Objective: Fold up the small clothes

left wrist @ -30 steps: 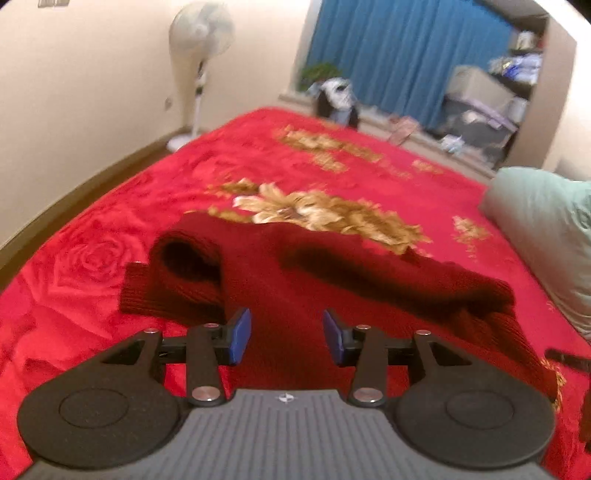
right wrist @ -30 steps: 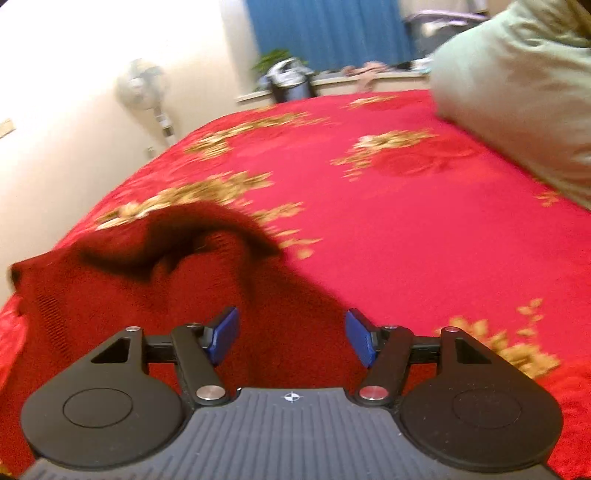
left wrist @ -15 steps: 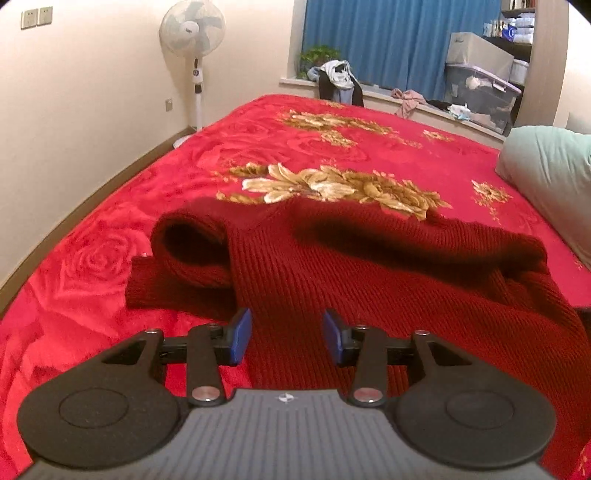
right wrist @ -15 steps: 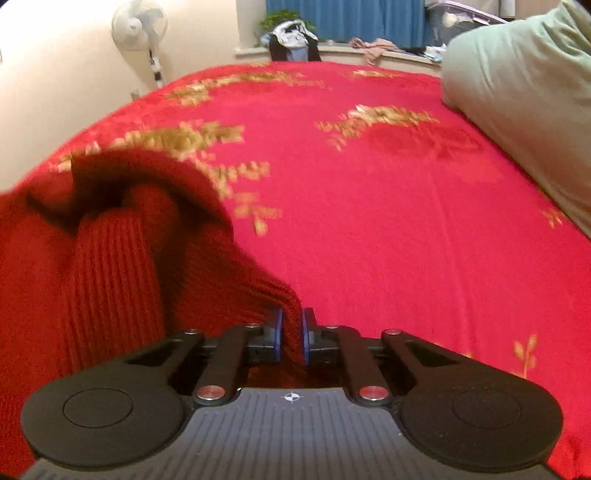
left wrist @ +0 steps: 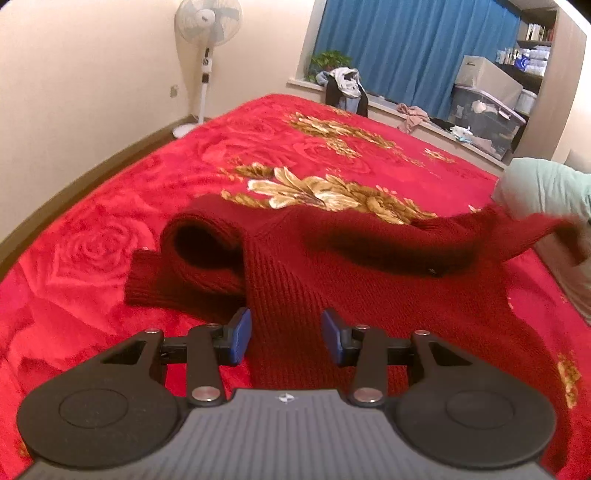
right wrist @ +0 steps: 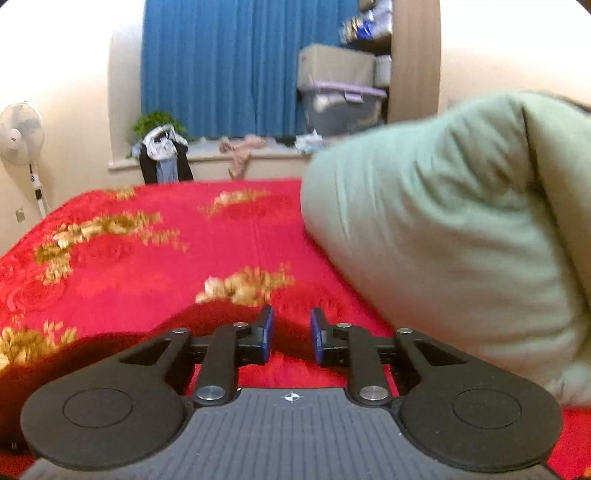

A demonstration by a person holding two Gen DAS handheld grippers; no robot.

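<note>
**A:** Where was the sweater when you looked in?

**B:** The dark red knitted sweater (left wrist: 295, 280) lay on the red flowered bedspread (left wrist: 92, 258), rumpled rather than flat. From the left camera its rolled collar gaped at about ten o'clock of the left gripper (left wrist: 286, 341), and a thick ridge of knit ran off towards two o'clock, where one end looked lifted and blurred near the green pillow (left wrist: 546, 184).

**A:** And the grippers?

**B:** The left one hung low over the body of the garment, its blue pads spread wide with nothing between them. The right gripper (right wrist: 291, 339) had its pads parted by a narrower gap, also empty as far as I could see. A dark fold of the sweater (right wrist: 221, 317) sat just ahead of its fingers, from nine to twelve o'clock, and the pillow filled everything from one to four.

**A:** So how far along was the folding?

**B:** Barely begun, I'd judge. No clean fold showed anywhere; the collar was bunched and the sleeve piled across the body. It would need spreading flat, then sleeves in, then the body doubled. Only a fan (left wrist: 207, 26) and blue curtains (left wrist: 406, 48) stood beyond.
</note>
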